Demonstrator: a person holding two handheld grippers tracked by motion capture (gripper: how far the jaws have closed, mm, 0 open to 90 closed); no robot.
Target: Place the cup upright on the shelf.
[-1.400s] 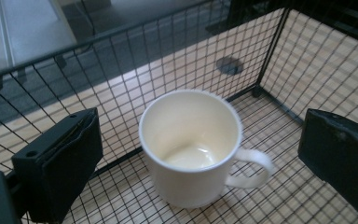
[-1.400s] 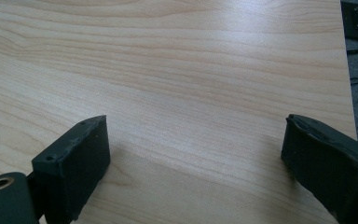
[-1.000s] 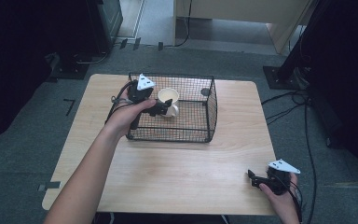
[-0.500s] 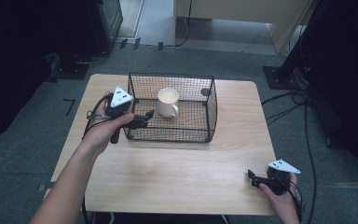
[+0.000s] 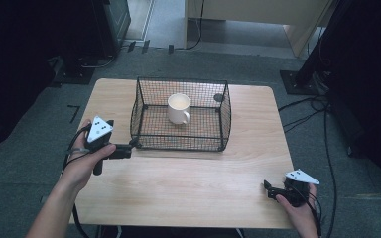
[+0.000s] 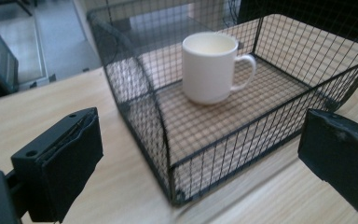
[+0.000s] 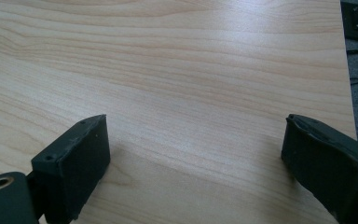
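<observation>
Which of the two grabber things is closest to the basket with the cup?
The left gripper: it sits right at the wire basket's near corner, while the right gripper rests far away by the table's edge.

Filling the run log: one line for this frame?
left gripper: open, outside basket | mug: upright in basket | right gripper: open, over table

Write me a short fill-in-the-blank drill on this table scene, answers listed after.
1. The white mug stands upright inside the wire ____.
2. The jaws of the left hand-held gripper stand ____, holding nothing.
3. The right hand-held gripper sits near the table's ____ edge, far from the basket.
Missing words: basket; open; front
</observation>
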